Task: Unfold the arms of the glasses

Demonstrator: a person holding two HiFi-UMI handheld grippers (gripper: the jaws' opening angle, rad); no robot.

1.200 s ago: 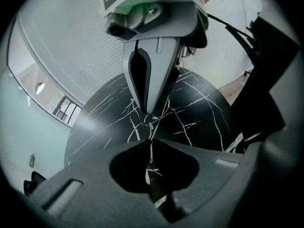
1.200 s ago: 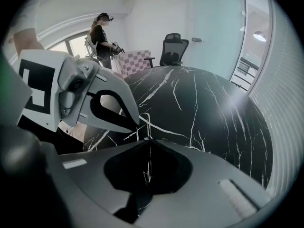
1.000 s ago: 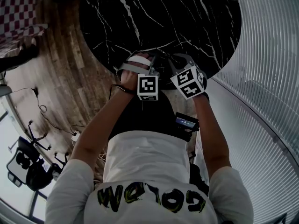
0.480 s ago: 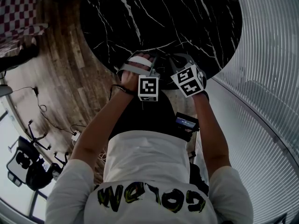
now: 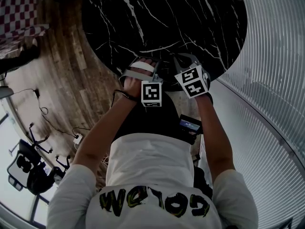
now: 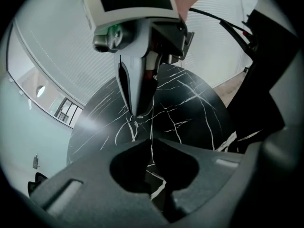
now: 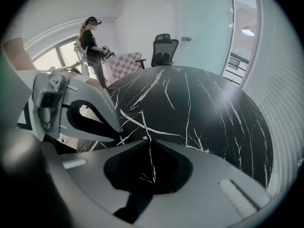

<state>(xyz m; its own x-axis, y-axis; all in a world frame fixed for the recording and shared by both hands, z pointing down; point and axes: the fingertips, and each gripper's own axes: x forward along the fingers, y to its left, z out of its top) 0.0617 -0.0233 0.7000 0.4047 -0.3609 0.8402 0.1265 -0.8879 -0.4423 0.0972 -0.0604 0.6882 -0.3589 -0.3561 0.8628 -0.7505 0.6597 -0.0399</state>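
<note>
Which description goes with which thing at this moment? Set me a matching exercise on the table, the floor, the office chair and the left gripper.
Things:
1. table
2. floor
3. office chair
4. left gripper

Descriptions:
A. jaws together
B. black with white veins
C. wood planks
D. stands beyond the table's far edge in the right gripper view

Pairs: 1-B, 2-C, 3-D, 4-A

The head view's top edge cuts off the marble table (image 5: 190, 23); the distant person (image 7: 91, 39) is tiny.
</note>
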